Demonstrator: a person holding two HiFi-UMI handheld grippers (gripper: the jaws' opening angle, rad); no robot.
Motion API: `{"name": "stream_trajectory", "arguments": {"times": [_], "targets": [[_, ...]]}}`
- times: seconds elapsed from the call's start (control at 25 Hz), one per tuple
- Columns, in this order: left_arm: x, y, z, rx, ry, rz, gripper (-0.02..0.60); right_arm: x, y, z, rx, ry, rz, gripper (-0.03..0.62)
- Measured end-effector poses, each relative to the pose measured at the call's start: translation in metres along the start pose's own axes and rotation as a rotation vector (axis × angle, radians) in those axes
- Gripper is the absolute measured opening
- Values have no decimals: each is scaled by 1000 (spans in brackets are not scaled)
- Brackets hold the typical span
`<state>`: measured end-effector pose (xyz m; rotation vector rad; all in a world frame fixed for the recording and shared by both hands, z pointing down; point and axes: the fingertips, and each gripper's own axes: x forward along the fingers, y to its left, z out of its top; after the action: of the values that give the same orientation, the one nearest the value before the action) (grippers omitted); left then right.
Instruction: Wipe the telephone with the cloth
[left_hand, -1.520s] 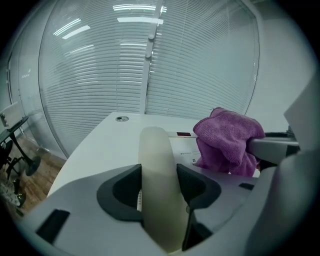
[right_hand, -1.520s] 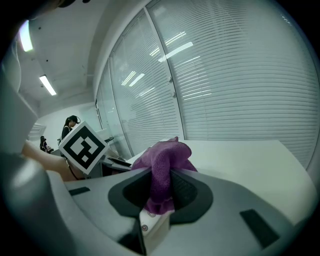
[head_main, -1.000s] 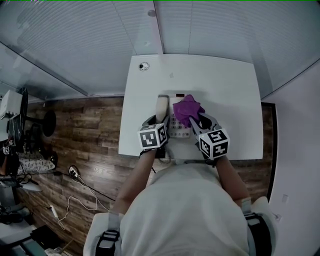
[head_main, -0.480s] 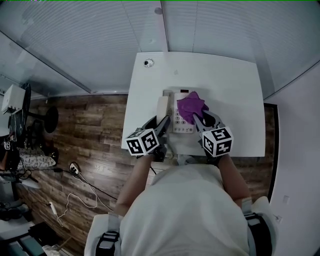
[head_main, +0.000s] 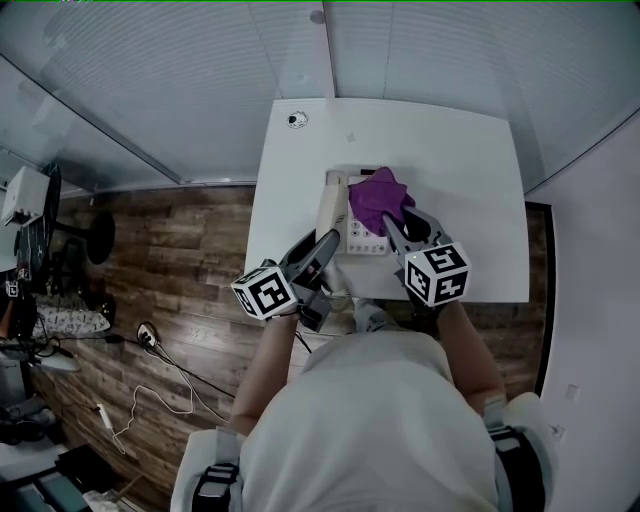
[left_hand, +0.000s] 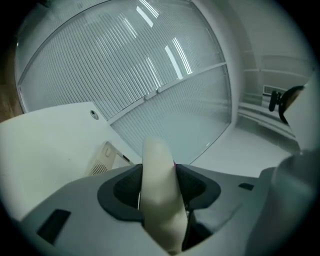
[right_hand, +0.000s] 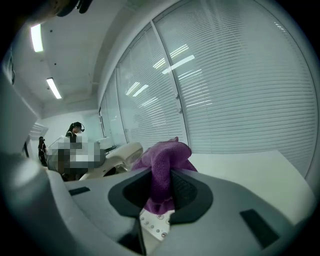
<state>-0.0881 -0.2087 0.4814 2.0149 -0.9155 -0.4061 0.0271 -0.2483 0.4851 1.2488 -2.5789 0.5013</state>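
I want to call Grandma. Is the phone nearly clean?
Done: the right claw grips the purple cloth, and the left claw grips the handset. Now: the cloth is over the phone base. Left: wiping; no clean patches show, so probably most of it.

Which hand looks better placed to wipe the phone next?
Right: the right gripper grips the purple cloth over the telephone, while the left gripper is occupied holding the handset.

One telephone (head_main: 360, 238), one cloth (head_main: 378, 198), two grippers (head_main: 322, 250) (head_main: 405, 228)
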Motion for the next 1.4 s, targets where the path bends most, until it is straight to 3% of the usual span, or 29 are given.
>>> {"name": "stream_trajectory", "arguments": {"times": [0.32, 0.72, 0.92, 1.4], "targets": [[-21, -31, -2, -208, -93, -214, 222, -14, 28, 22, 39, -64, 52, 98], [-45, -53, -3, -257, -129, -346, 222, -26, 70, 39, 79, -102, 159, 98], [-62, -68, -1, -259, -130, -382, 222, -40, 103, 47, 104, -109, 220, 98], [-66, -60, 4, -257, -165, -384, 222, -41, 135, 40, 101, -99, 348, 98]]}}
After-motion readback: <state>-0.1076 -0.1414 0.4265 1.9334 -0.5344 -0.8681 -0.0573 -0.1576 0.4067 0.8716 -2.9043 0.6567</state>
